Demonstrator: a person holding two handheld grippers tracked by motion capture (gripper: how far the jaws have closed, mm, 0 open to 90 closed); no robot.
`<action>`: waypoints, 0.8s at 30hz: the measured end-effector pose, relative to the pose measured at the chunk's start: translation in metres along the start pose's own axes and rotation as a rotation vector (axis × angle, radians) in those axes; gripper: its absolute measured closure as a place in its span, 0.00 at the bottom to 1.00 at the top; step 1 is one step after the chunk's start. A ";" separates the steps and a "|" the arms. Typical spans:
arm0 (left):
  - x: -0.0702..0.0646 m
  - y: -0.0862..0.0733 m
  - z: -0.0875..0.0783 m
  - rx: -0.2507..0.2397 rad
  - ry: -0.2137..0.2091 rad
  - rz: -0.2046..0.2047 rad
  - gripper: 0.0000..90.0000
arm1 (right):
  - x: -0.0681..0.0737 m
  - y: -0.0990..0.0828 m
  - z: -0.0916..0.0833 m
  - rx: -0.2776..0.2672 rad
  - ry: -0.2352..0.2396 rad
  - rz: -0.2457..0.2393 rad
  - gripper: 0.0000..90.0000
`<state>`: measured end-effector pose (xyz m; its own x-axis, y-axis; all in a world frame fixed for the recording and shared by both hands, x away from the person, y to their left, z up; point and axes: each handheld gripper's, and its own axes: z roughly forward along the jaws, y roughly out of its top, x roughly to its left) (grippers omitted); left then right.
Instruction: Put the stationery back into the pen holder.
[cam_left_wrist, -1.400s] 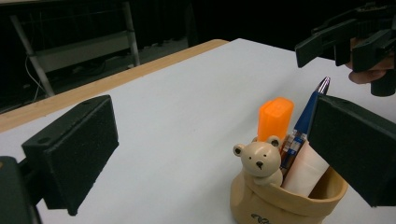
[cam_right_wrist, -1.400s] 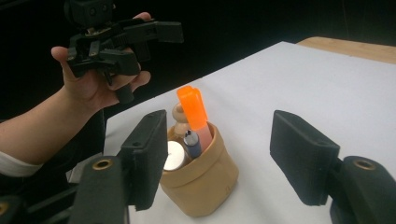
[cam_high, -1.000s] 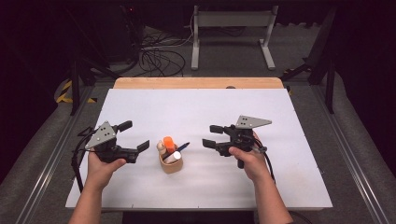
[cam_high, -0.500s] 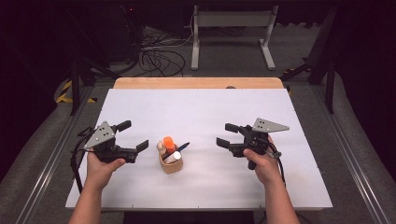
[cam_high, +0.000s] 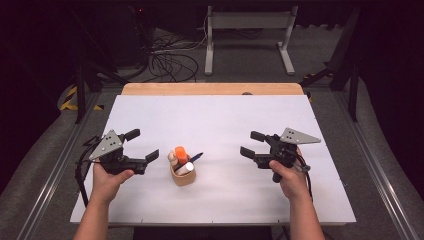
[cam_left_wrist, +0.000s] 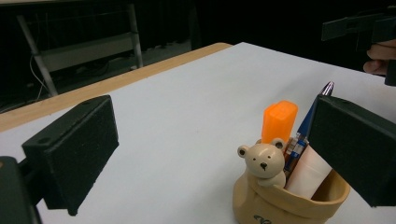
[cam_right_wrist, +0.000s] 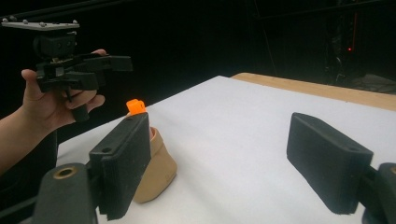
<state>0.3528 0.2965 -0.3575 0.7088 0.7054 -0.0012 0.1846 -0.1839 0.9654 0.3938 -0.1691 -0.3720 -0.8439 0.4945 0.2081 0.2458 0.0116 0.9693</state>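
A tan pen holder (cam_high: 183, 176) with a small bear figure (cam_left_wrist: 264, 161) stands on the white table, left of its middle. It holds an orange marker (cam_high: 180, 153), a blue pen (cam_left_wrist: 308, 119) and a white tube (cam_left_wrist: 308, 173). My left gripper (cam_high: 143, 145) is open just left of the holder, which sits low beside its right jaw in the left gripper view, untouched. My right gripper (cam_high: 250, 143) is well right of the holder and points at it. Its jaws have just been opening and have nothing between them. The right gripper view has the holder (cam_right_wrist: 156, 168) behind its left jaw.
The white table cover (cam_high: 215, 120) ends in a wooden strip (cam_high: 210, 89) at the far edge. Beyond it a metal stand (cam_high: 247, 35) and cables (cam_high: 170, 60) lie on the floor. Metal rails run along both sides of the table.
My right gripper has moved to the right, away from the pen holder, and its jaws stand a little wider. The left gripper and the holder have stayed in place.
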 end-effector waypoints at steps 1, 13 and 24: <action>0.000 0.000 0.000 0.000 0.001 -0.001 0.03 | -0.001 0.000 -0.001 -0.003 -0.005 -0.002 0.25; 0.000 0.000 0.000 0.001 0.002 -0.004 0.03 | -0.005 -0.001 -0.016 -0.014 -0.068 -0.014 0.23; 0.001 0.001 -0.001 -0.006 0.000 -0.023 0.02 | -0.008 -0.004 -0.027 -0.015 -0.124 -0.022 0.17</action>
<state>0.3526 0.2978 -0.3564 0.7044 0.7094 -0.0235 0.1967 -0.1634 0.9667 0.3867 -0.1965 -0.3738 -0.7834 0.5978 0.1701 0.2201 0.0109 0.9754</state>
